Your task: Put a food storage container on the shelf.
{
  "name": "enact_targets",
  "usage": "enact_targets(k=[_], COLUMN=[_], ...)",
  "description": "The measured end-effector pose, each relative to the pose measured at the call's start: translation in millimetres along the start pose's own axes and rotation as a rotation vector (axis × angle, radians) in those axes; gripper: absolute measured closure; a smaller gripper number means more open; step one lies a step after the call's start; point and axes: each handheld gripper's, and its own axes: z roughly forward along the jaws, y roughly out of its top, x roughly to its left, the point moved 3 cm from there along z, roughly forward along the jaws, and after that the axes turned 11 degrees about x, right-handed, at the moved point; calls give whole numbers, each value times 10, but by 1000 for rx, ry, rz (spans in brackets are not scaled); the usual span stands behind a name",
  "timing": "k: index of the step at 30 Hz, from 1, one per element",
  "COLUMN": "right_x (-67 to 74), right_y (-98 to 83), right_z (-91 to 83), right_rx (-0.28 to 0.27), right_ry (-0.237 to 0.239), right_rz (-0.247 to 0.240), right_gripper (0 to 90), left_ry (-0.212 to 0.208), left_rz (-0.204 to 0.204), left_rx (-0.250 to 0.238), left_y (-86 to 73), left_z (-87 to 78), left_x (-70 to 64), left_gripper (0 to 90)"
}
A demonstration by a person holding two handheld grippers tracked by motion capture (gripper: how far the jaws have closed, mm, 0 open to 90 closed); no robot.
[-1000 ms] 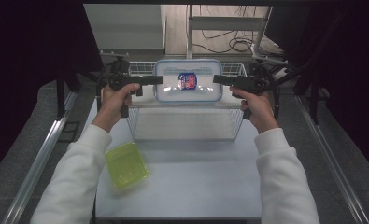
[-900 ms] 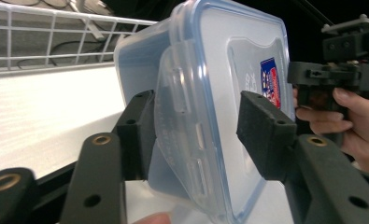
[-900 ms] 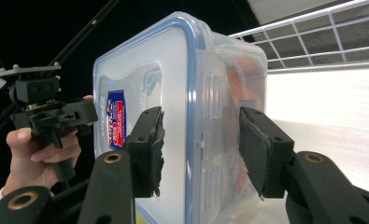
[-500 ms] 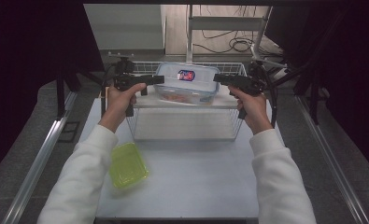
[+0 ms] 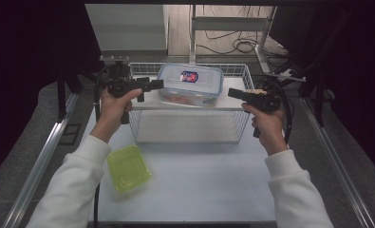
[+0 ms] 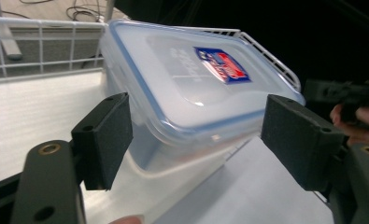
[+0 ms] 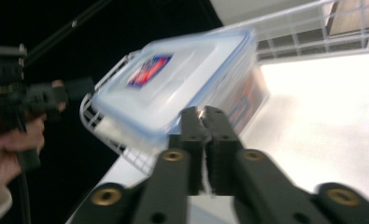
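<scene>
A clear food container [image 5: 190,83] with a blue-rimmed lid and a red-and-blue label sits in the rear of the white wire basket [image 5: 190,108]. My left gripper [image 5: 155,84] hovers at the container's left end. Its jaws have just been opening, and in the left gripper view the container [image 6: 196,88] lies beyond the pads [image 6: 102,140], which do not touch it. My right gripper [image 5: 232,91] is off the container's right end. Its jaws have just closed on nothing, and in the right gripper view they [image 7: 203,116] meet in front of the container [image 7: 182,79].
A green translucent lid [image 5: 128,167] lies on the white table at the front left, under my left forearm. The basket's front half holds nothing. Metal rails run along both table sides, and cables lie on the floor behind.
The container, first held up between both grippers, has gone down into the basket's rear. Both grippers have let go and drawn outward; the left jaws opened wider and the right jaws shut.
</scene>
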Motion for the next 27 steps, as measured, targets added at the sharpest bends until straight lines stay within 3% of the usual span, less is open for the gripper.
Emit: enact_targets(k=[2,4,9,16,27], right_x=[49,126,250,268,107], right_y=[-86,-186,-302,-286,-187], right_z=[17,78,310,566,567], right_rx=[35,81,134,136,89], right_ry=[21,14,16,-7,-38], right_rz=[-25,-82,-127,-135,-73], right_gripper=[889,889,889,889,890], left_ry=[1,-10,-16,-28,-36], left_rz=[-2,3,11,21,40], left_rx=[-6,-10,-4,3,12], left_y=[-32,-66,-124,-184,-264], left_z=[-29,-54,-85,-131,-151], left_x=[-14,-36,-77,-85,-112], left_gripper=[230,229,217,209,198])
